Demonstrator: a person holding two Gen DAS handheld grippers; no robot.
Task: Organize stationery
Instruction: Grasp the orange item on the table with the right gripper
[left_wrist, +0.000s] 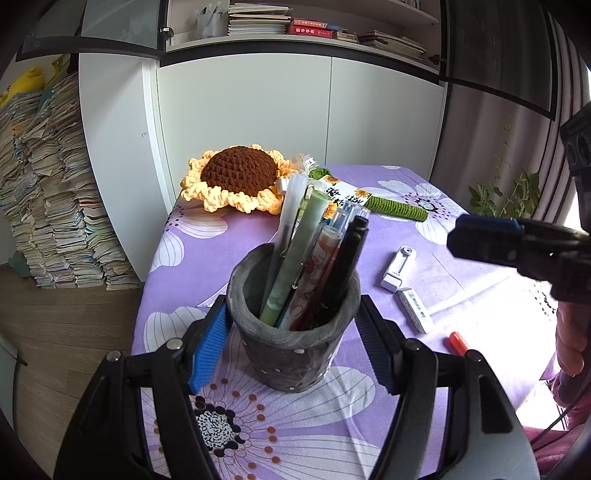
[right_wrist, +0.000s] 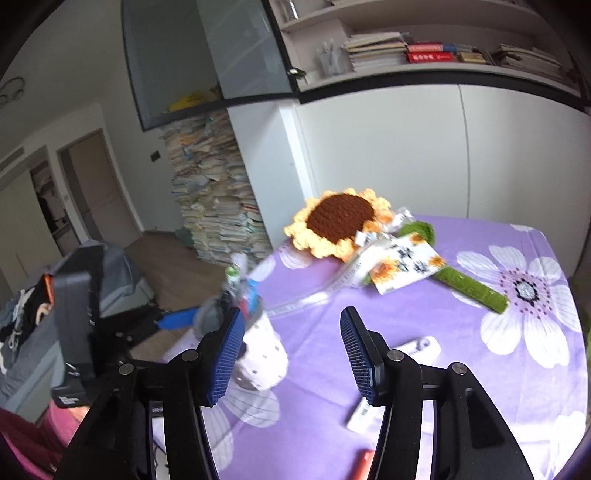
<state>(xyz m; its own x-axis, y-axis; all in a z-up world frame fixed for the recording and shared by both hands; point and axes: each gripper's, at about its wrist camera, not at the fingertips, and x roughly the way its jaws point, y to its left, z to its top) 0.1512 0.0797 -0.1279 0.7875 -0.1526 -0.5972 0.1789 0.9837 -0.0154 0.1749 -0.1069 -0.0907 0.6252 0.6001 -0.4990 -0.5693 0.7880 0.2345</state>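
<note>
Left gripper (left_wrist: 291, 332) is clamping the grey pen cup (left_wrist: 293, 325) by its soft, yielding wall near the bench (left_wrist: 236, 254) front edge, top-heavy with pens; right gripper (right_wrist: 291, 354) is hanging spread and empty above the light, rigid eraser (left_wrist: 415, 308), likely best pinched across its narrow sides

white cabinets (left_wrist: 240, 110) | bookshelf (left_wrist: 295, 22) above | paper stack (left_wrist: 55, 184) on wood floor (left_wrist: 66, 325)

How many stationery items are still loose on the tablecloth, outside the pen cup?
3: a white correction tape, a white eraser just nearer, and an orange-red marker nearest, partly cut off by glare. More may be hidden.
</note>
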